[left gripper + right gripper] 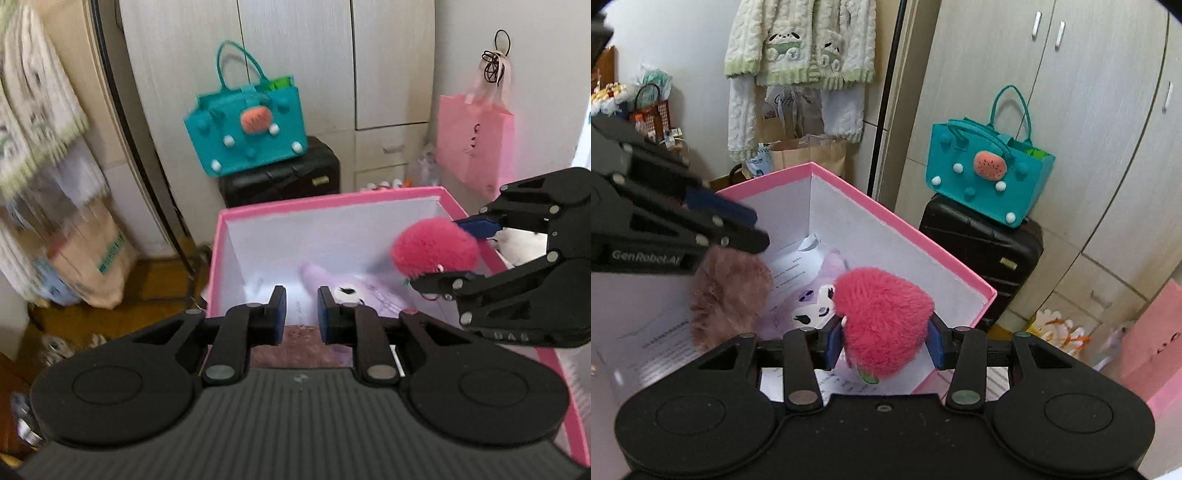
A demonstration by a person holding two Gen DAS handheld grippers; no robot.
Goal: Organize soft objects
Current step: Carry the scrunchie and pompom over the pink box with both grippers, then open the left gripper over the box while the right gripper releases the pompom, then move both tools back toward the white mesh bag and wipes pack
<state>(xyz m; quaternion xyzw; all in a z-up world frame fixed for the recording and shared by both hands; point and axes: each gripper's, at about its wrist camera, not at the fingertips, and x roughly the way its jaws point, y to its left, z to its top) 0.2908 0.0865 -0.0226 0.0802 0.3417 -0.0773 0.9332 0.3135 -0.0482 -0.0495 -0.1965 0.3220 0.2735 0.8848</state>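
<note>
**Two grippers bring plush toys over an open pink box**

A pink box (960, 273) with white inner walls stands open in a bedroom, in front of pale wardrobe doors. Both handheld grippers tilt down toward it, which suggests the toys are being gathered into one container.

The right gripper (884, 341) has its blue pads pressed against the sides of a fluffy red plush (882, 317), jaws partly apart to fit its width. From the left wrist view the red plush hangs at about three o'clock, just above the box's right wall and not yet down inside. Held by its middle, it should drop cleanly once the pads let go.

The left gripper (301, 314) is closed as far as it goes, and in its own view nothing shows in the narrow gap left between the pads. In the right wrist view a brown furry plush (729, 295) sits just under its fingers at about nine o'clock; whether the pads have hold of its fur I cannot tell.

At the bottom of the box lies a lilac plush (816, 306) with a white face, resting on printed paper sheets (657, 350).

Beyond, at about one o'clock, a teal handbag (988, 173) sits on a black suitcase (982, 251).
</note>
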